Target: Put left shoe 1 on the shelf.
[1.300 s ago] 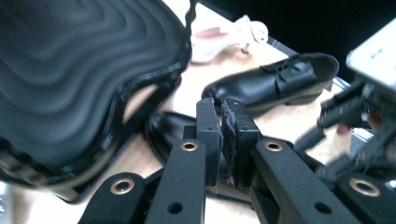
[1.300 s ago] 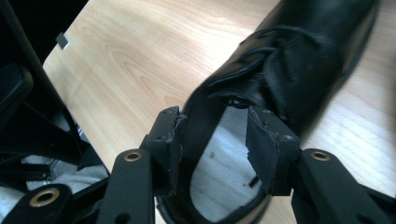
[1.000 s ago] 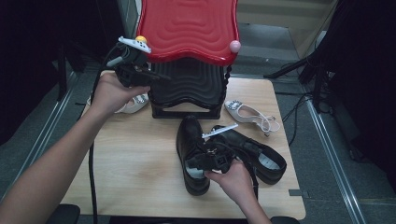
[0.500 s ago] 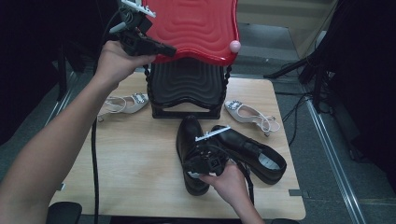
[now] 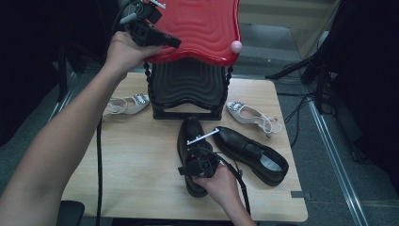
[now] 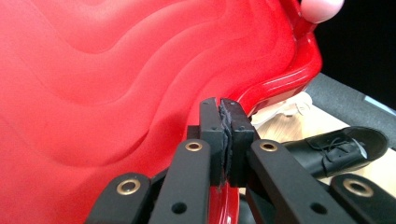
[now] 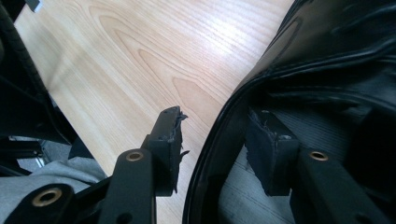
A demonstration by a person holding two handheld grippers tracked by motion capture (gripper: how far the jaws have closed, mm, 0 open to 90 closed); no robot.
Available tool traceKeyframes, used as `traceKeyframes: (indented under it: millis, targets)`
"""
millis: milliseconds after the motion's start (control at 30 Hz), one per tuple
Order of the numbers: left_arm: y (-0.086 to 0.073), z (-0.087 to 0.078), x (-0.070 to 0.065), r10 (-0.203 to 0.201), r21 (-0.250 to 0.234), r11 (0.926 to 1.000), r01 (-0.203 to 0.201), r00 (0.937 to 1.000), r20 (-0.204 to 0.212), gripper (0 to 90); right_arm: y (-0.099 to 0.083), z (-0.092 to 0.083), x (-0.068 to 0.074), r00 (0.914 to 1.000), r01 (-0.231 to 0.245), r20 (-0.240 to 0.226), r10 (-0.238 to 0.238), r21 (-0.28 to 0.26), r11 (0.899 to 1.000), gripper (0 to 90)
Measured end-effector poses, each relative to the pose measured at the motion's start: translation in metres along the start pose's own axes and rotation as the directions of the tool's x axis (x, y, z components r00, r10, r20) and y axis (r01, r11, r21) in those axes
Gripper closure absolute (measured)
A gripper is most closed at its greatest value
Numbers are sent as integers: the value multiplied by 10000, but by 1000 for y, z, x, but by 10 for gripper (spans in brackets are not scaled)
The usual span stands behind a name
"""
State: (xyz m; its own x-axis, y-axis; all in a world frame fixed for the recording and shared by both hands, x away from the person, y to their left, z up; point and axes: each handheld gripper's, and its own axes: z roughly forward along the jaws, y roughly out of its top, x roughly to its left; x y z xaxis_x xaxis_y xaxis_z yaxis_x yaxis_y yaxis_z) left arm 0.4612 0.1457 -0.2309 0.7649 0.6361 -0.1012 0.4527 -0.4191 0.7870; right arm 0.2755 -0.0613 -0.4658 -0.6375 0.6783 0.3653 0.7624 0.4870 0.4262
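Lid [image 5: 197, 28] rim now pinched in my left gripper [image 5: 175, 43] jaws, tilted up since last look; right gripper [image 7: 219, 135] jaws spread astride shoe [image 5: 190, 141] wall, unclamped.

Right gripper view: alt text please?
Black jaws straddle the side wall of a black shoe, one outside over the wooden table, one inside the opening, not yet pressing.
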Motion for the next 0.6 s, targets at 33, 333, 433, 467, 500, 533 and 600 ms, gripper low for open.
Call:
traceKeyframes:
  millis: [33,333,433,467,500,533,600]
  targets:
    - [0,0,0,0,0,10000,0,10000,0,888,0,0,0,10000,0,0,0,0,10000,576]
    - [5,11,0,-268,-160,9995,267,9996,-68,875,7,18,-3,9990,-169,421,151,436,9989,601]
    - [8,16,-1,-255,-168,9995,252,9996,-158,873,9,23,-3,9982,-214,576,181,569,9981,640]
    - [8,16,-1,-255,-168,9995,252,9996,-158,873,9,23,-4,9984,-274,508,246,557,9981,653]
    - [8,17,-1,-278,-197,9994,275,9995,-142,873,9,23,-4,9984,-274,508,246,557,9981,653]
    - [7,17,-2,-261,-210,9994,258,9995,-155,873,8,22,-5,9982,-376,485,351,501,9980,687]
    - [7,16,-2,-245,-213,9995,241,9996,-159,873,8,21,-5,9980,-405,506,381,485,9980,704]
